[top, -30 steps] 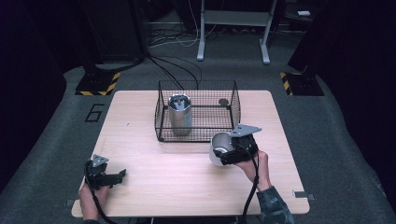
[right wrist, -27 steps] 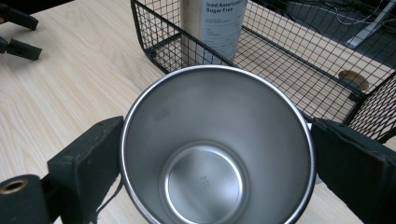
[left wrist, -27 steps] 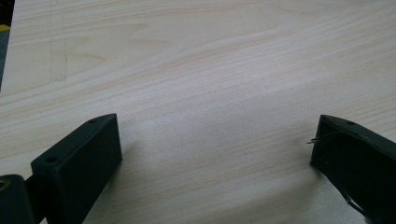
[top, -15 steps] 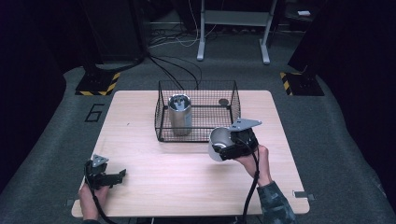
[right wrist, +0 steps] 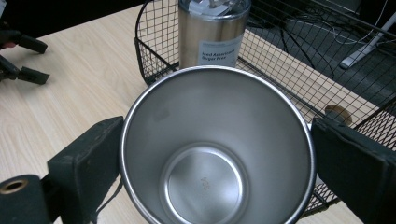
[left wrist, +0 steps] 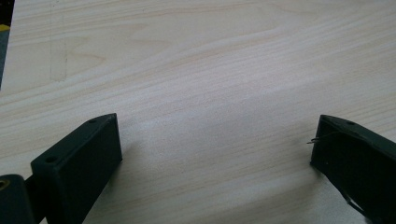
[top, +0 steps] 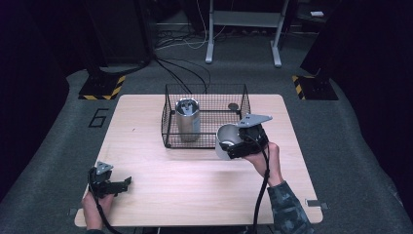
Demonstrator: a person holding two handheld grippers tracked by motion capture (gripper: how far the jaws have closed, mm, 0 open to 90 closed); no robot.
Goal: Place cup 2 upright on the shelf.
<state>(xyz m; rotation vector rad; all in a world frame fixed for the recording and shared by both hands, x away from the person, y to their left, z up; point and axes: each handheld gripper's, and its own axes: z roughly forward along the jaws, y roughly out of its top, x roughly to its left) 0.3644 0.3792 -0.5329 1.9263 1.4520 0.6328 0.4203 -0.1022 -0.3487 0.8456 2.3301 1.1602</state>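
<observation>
My right gripper (top: 233, 146) is shut on an empty steel cup (top: 227, 141), held tilted in the air just in front of the black wire basket (top: 168, 127). In the right gripper view the cup (right wrist: 205, 154) sits between both jaws, mouth toward the camera. A lidded steel tumbler (top: 187, 119) stands upright inside the basket at its left; its label shows in the right gripper view (right wrist: 212, 32). A small dark round piece (top: 233, 106) lies on the basket floor at the right. My left gripper (top: 124, 183) rests open near the table's front left corner, nothing between its jaws (left wrist: 215, 149).
The light wooden table (top: 146, 195) has bare wood in front and to the left of the basket. Cables (top: 185, 73) and a metal stand (top: 242, 29) lie on the dark floor behind. Yellow-black floor markers (top: 102, 87) sit at both far corners.
The right gripper has lifted the cup and carried it up and toward the basket's front right side. The left gripper has stayed put.
</observation>
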